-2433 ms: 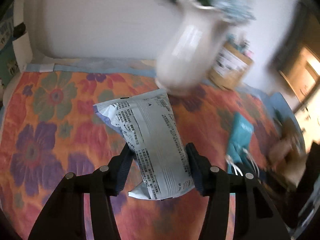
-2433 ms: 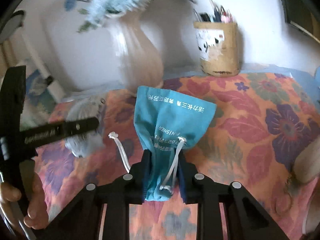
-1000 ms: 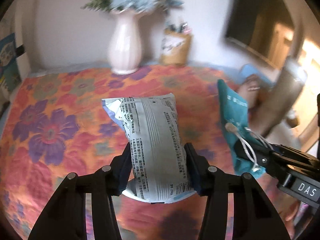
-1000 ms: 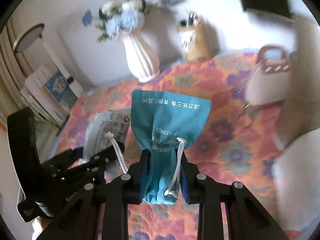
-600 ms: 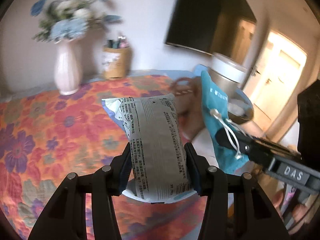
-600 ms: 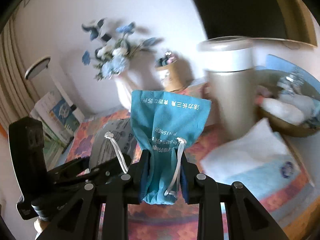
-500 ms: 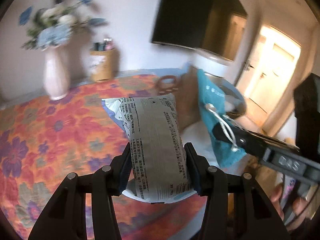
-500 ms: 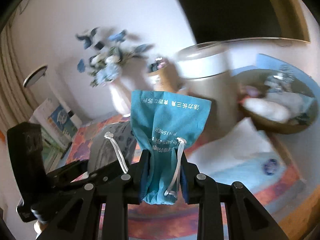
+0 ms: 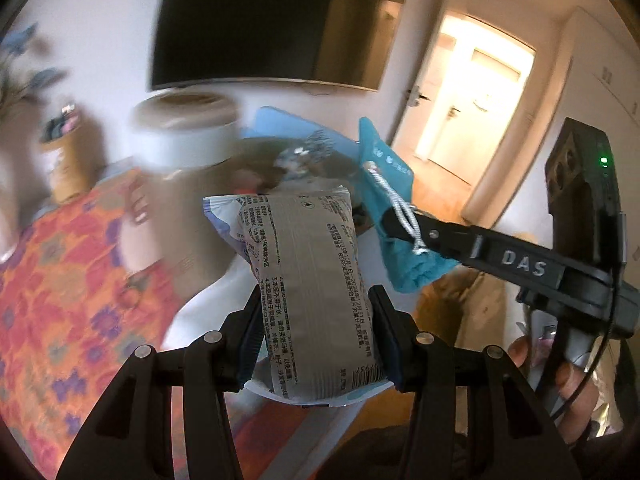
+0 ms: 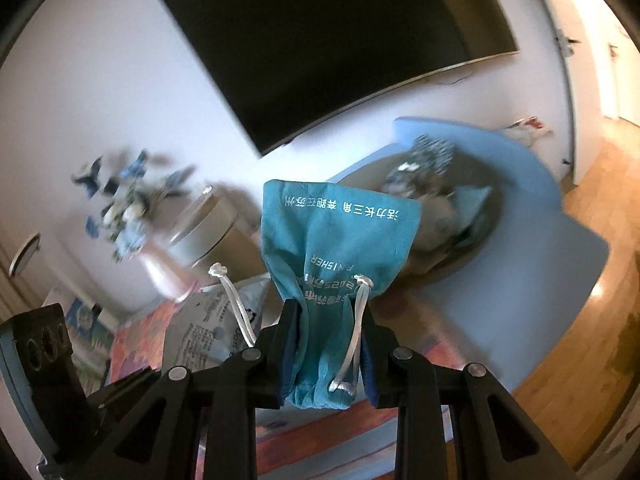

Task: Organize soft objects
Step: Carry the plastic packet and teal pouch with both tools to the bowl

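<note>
My left gripper (image 9: 316, 336) is shut on a grey-white printed soft packet (image 9: 308, 276) and holds it in the air. My right gripper (image 10: 328, 348) is shut on a teal drawstring pouch (image 10: 340, 240) with white cords, also held up. The right gripper with the pouch (image 9: 390, 200) shows at the right of the left wrist view. The packet (image 10: 212, 324) shows at the lower left of the right wrist view. Beyond the pouch stands a brown bowl-like basket (image 10: 476, 240) holding several soft items.
A round white-lidded canister (image 9: 184, 132) stands on the floral tablecloth (image 9: 60, 288). A dark TV (image 10: 340, 40) hangs on the wall. A blue mat (image 10: 552, 272) lies under the basket. A white vase of blue flowers (image 10: 132, 216) stands left. A lit doorway (image 9: 472, 108) and wooden floor are at the right.
Both grippers have swung to the right, away from the vase and pen holder, toward the canister and the basket. Each keeps its hold on its object.
</note>
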### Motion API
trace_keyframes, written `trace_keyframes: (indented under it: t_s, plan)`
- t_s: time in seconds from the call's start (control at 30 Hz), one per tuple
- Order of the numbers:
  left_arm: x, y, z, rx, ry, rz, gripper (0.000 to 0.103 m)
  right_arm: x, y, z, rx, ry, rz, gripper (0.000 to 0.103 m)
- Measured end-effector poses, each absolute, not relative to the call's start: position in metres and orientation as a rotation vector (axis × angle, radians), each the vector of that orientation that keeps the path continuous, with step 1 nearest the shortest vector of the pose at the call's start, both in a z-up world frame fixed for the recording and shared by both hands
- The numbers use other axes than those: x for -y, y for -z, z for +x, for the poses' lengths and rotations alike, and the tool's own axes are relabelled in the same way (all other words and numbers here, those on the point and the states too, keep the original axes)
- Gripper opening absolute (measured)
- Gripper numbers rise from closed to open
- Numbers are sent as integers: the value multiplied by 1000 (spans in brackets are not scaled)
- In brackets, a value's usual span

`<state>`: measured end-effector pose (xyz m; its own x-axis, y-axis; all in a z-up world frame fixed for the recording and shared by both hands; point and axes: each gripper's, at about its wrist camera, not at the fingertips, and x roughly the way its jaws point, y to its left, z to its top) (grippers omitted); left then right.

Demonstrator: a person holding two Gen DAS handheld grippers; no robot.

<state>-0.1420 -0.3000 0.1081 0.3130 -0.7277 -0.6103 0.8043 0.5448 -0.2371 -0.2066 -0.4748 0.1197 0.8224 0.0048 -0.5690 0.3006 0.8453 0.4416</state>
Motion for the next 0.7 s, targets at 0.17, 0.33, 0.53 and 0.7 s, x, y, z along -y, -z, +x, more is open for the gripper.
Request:
trace_keyframes:
  t_s: [0.17,0.33,0.53,0.7]
  plan:
    - [348,-122,-137,-685,1041,165,47,510,-131,-205,-554,224,547,27]
    - [383,-132,-115,-681,1003,137,47,542,-143,-185,-529,273,527,27]
    - [429,-145,-82,-706,918,147,47,585,-154,-143,-528,281,539,27]
    - [458,-137,-53,-713,772,205,48,623,-140,-94,-620,222,617,27]
